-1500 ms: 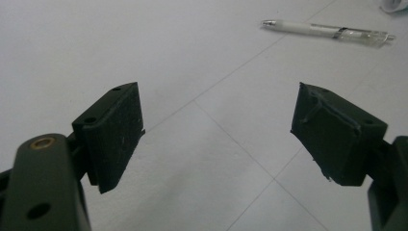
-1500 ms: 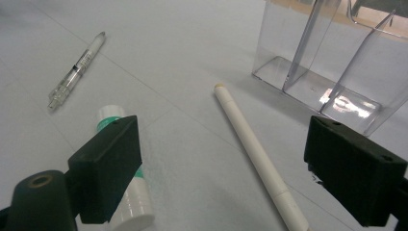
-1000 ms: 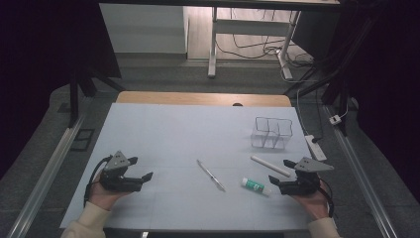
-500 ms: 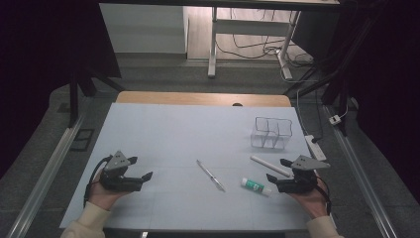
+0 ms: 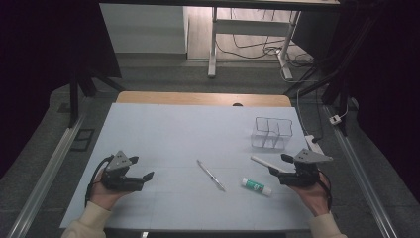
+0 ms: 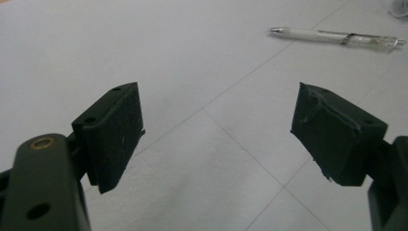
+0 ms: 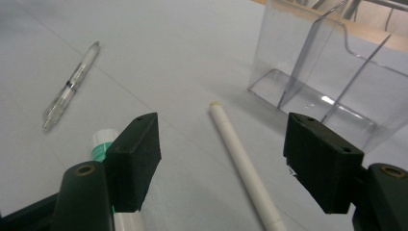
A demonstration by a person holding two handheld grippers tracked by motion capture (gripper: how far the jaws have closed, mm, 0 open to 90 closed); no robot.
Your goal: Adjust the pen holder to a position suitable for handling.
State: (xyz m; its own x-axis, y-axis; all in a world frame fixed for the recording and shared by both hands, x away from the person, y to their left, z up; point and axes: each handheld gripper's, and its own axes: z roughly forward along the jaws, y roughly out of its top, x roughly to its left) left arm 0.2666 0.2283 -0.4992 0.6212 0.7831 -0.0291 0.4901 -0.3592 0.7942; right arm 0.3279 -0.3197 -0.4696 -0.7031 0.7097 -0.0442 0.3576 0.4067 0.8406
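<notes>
Clear organizer stands empty beside white stick.

The glue stick lies partly hidden behind the right hand-held gripper.

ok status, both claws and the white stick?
Left claw open, empty. Right claw open, white stick lying between its jaws, ungripped. Glue stick close beside.

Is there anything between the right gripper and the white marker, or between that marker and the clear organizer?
Nothing visible. The right gripper is open with the white marker lying bare between its jaws. Only bare table separates the marker from the clear organizer. The glue stick and pen lie off to the side.
</notes>
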